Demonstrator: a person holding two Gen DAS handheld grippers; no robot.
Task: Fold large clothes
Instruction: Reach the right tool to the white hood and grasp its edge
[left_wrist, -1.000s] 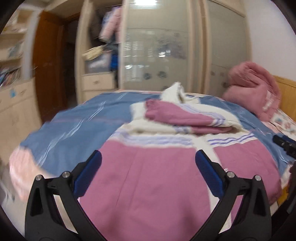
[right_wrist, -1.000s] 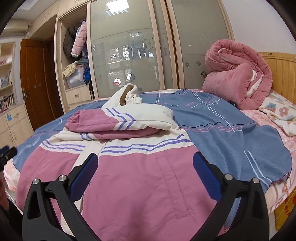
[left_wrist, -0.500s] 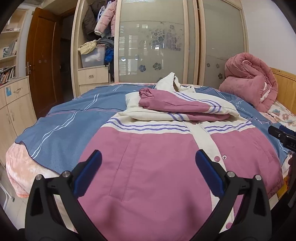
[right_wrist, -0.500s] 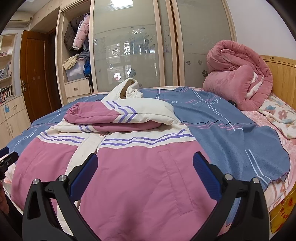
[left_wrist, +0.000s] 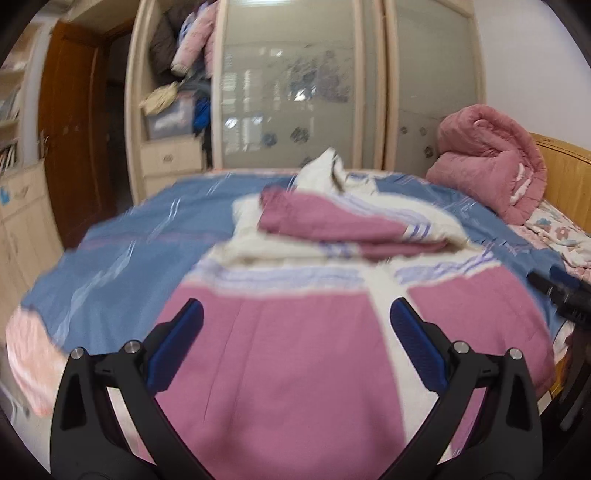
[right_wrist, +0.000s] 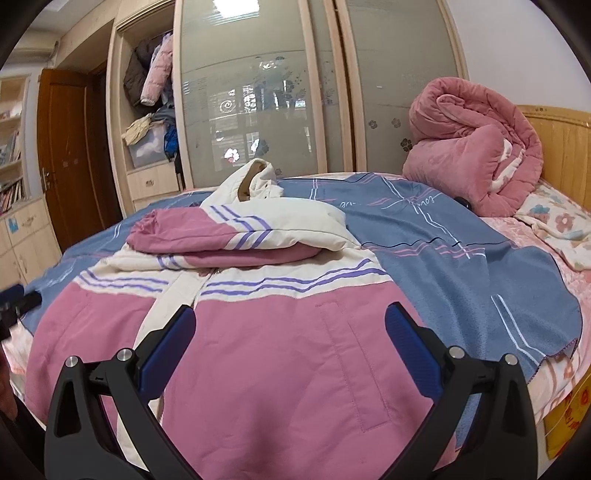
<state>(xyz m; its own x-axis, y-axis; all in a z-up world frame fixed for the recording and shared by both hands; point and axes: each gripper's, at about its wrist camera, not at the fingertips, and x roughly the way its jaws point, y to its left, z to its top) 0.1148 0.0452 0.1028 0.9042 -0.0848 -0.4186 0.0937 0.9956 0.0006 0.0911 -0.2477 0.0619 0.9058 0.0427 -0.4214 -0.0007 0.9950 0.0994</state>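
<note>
A large pink and cream jacket (left_wrist: 288, 362) (right_wrist: 280, 350) with purple stripes lies front-up on the blue bedspread, hem toward me. Both sleeves (right_wrist: 229, 236) (left_wrist: 332, 225) are folded across its chest, and the cream hood (right_wrist: 255, 177) stands up behind them. My left gripper (left_wrist: 295, 317) hovers open above the left half of the hem, holding nothing. My right gripper (right_wrist: 290, 321) hovers open above the right half, near the pocket seam (right_wrist: 347, 362). The tip of each gripper shows at the edge of the other view: the right gripper's tip (left_wrist: 557, 291), the left gripper's tip (right_wrist: 14, 299).
A rolled pink quilt (right_wrist: 476, 158) sits at the back right by the wooden headboard (right_wrist: 561, 147). The blue bedspread (right_wrist: 461, 266) covers the bed. Wardrobe sliding doors (right_wrist: 266, 96), open shelves with clothes and a brown door (right_wrist: 66, 147) stand behind.
The left gripper's view has swung and is blurred with motion, sitting slightly lower toward the hem. The right gripper has barely shifted. Both stay open; the jacket has not moved.
</note>
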